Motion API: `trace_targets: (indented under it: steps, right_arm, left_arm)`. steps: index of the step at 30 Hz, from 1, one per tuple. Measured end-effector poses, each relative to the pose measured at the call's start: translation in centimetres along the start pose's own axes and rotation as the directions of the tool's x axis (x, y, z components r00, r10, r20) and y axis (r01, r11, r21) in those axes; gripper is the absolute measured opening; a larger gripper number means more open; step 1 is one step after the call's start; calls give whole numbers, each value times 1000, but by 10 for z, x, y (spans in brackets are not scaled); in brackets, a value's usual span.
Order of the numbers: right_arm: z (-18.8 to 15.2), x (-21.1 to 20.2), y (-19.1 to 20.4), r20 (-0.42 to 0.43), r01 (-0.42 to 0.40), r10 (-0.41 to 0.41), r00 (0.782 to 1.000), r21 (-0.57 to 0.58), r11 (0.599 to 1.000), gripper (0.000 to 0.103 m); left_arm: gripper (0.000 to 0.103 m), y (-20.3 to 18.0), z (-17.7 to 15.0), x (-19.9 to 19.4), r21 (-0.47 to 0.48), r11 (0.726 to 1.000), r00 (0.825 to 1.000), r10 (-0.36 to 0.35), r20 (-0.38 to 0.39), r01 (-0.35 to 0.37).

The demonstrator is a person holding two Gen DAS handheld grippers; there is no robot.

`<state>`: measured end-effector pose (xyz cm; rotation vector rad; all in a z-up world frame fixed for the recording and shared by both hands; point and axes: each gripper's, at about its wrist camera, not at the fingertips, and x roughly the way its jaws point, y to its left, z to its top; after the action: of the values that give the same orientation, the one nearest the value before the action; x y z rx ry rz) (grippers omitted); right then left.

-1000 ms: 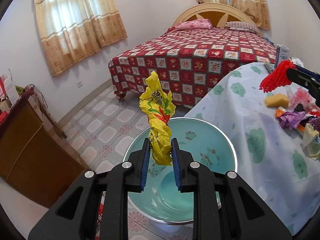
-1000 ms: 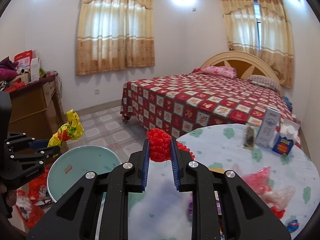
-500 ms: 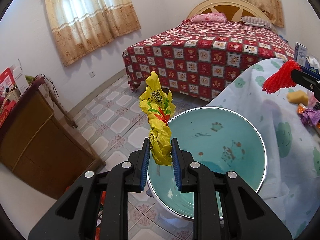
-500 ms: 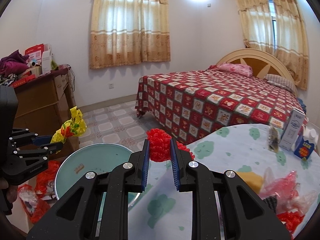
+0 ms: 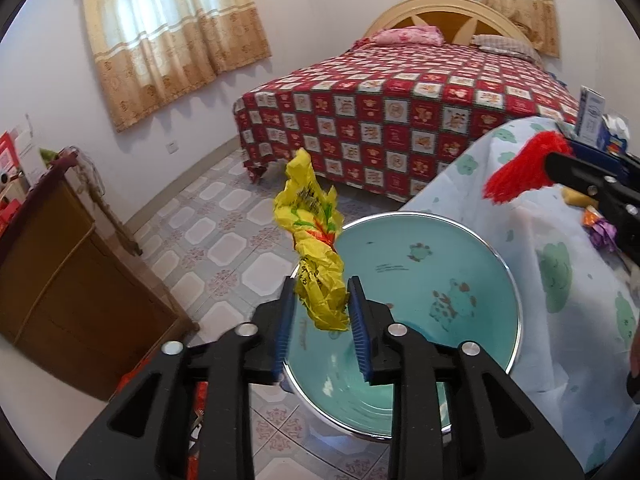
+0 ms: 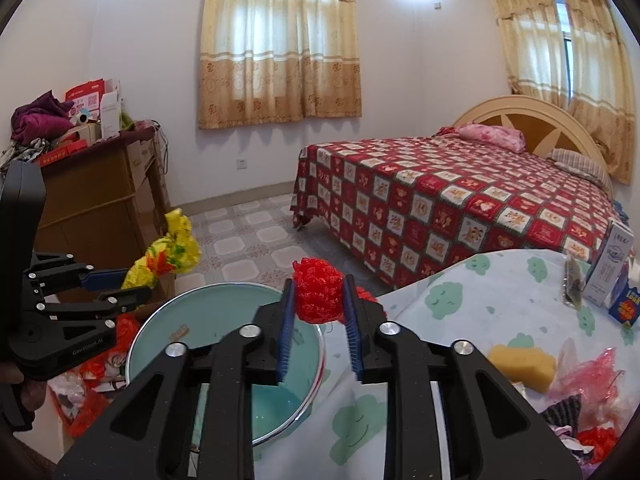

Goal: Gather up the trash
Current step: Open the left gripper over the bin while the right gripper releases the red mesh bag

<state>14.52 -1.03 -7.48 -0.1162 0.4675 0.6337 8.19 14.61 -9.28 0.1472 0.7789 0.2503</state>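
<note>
My left gripper [image 5: 320, 312] is shut on a crumpled yellow wrapper [image 5: 316, 240] and holds it above the near rim of a teal basin [image 5: 440, 280] on the floor. The wrapper also shows in the right wrist view [image 6: 168, 252]. My right gripper [image 6: 318, 312] is shut on a red foam net [image 6: 320, 296] and holds it over the table edge beside the basin [image 6: 224, 336]. The red net also shows at the right of the left wrist view [image 5: 520, 176]. More trash [image 6: 592, 376] lies on the table [image 6: 480, 304].
A yellow sponge [image 6: 524, 364], a white carton [image 6: 612, 264] and a blue box [image 6: 626, 304] stand on the table. A wooden cabinet [image 5: 68, 272] is at the left. A bed [image 5: 400, 108] is behind. Red bags [image 6: 96, 364] lie on the floor by the basin.
Both grippers have swung left, so the basin sits further right in the left wrist view. The right gripper has moved closer to the basin. Both still hold their trash.
</note>
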Motion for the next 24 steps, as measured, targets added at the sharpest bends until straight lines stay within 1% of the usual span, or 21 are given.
trace_targets:
  steps: [1, 5, 7, 10, 15, 18, 20, 21, 24]
  right_arm:
    - [0, 0, -1, 2, -2, 2, 1000, 7, 1000, 52]
    - [-2, -3, -5, -2, 15, -15, 1000, 23, 1000, 53]
    - [-2, -6, -9, -3, 27, -27, 1000, 39, 999, 53]
    - [-3, -10, -17, 0, 46, -47, 999, 64, 997, 54]
    - [-6, -20, -25, 3, 72, -72, 997, 79, 994, 57]
    - [-8, -34, -33, 2, 104, -104, 995, 86, 991, 57]
    - [-11, -50, -42, -3, 139, -140, 990, 104, 985, 58]
    - [-13, -59, -47, -3, 159, -160, 987, 110, 981, 59]
    - [-25, -94, -65, -5, 228, -229, 973, 135, 964, 59]
  left_arm:
    - [58, -1, 0, -1, -4, 1000, 1000, -2, 4, 2]
    - [60, -9, -1, -4, 11, 1000, 1000, -18, 12, 18]
    - [65, -10, -1, -4, 13, 1000, 1000, -21, 11, 21]
    - [67, -14, -2, -3, 19, 1000, 1000, -19, 6, 19]
    - [69, -13, -1, -3, 14, 1000, 1000, -15, 1, 15]
    - [70, -15, -2, -5, 13, 1000, 1000, -16, 7, 16]
    - [74, -19, -3, -5, 17, 1000, 1000, -24, 6, 24]
    - [76, -22, -4, -6, 22, 999, 1000, -27, 7, 27]
    - [76, -37, -8, -6, 47, 997, 999, -53, -2, 53]
